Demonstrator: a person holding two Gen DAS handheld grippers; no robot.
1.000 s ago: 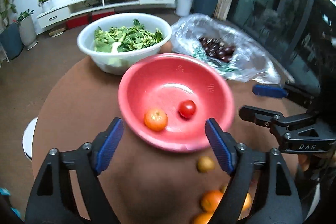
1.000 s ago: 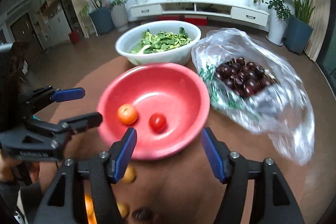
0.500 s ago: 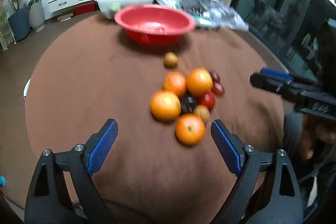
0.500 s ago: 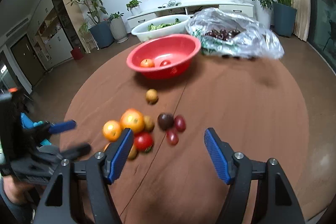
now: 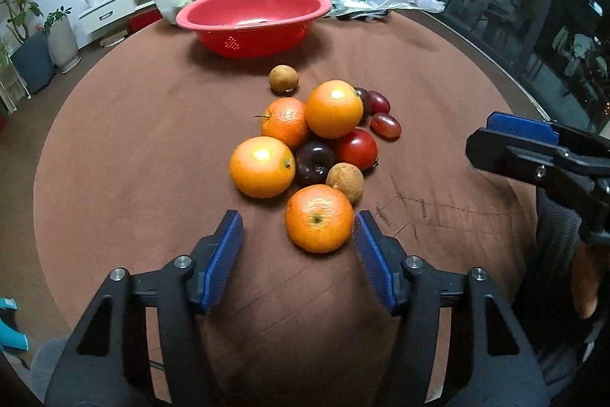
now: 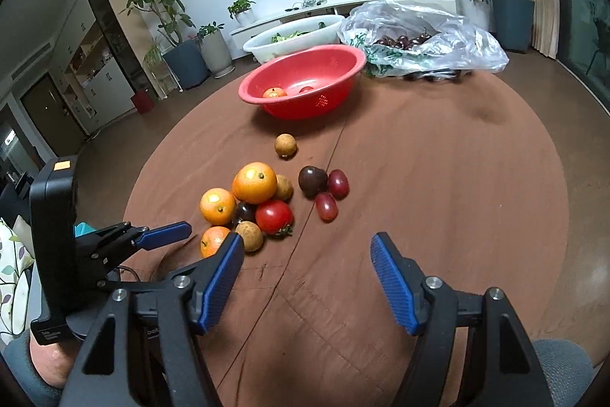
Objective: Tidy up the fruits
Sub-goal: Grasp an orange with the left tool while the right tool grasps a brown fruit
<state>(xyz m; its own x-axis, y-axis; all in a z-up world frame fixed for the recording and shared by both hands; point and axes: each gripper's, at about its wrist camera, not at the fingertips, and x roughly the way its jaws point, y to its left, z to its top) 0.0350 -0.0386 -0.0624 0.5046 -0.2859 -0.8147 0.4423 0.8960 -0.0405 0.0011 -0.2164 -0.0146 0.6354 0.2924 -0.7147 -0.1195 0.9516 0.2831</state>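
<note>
A: What is being seen at the bottom of the left wrist view?

B: The left hand-held gripper point(image 5: 297, 246) is being held released, its blue pads spread, and the nearest orange point(image 5: 319, 218) is being framed between them, low and centre. The right pad is lying just beside the fruit; contact cannot be confirmed. A second ago the red bowl point(image 5: 253, 21) was being filled at close range; both grippers are now being seen pulled back to the pile.

A: And the right one?

B: The right hand-held gripper point(image 6: 307, 266) is also being kept released and empty, over bare brown surface point(image 6: 438, 178) at the lower centre of its view, with the pile lying to its upper left.

A: What is being left on the surface?

B: In the middle of the frame, three more oranges, a tomato point(image 5: 356, 148), a dark plum point(image 5: 314, 166), a brown fruit point(image 5: 345, 182) and two grapes point(image 5: 385, 124) are being seen clustered, many touching. A lone brown fruit point(image 5: 283, 78) is lying beyond them, apart.

A: And farther up?

B: The bowl is being seen at upper centre, holding two fruits already in the right wrist view. Behind it, a white basin point(image 6: 293, 37) of greens and a plastic bag point(image 6: 423, 37) of cherries are standing. A fresh pick is judged to be starting, with most of the sorting still undone.
</note>
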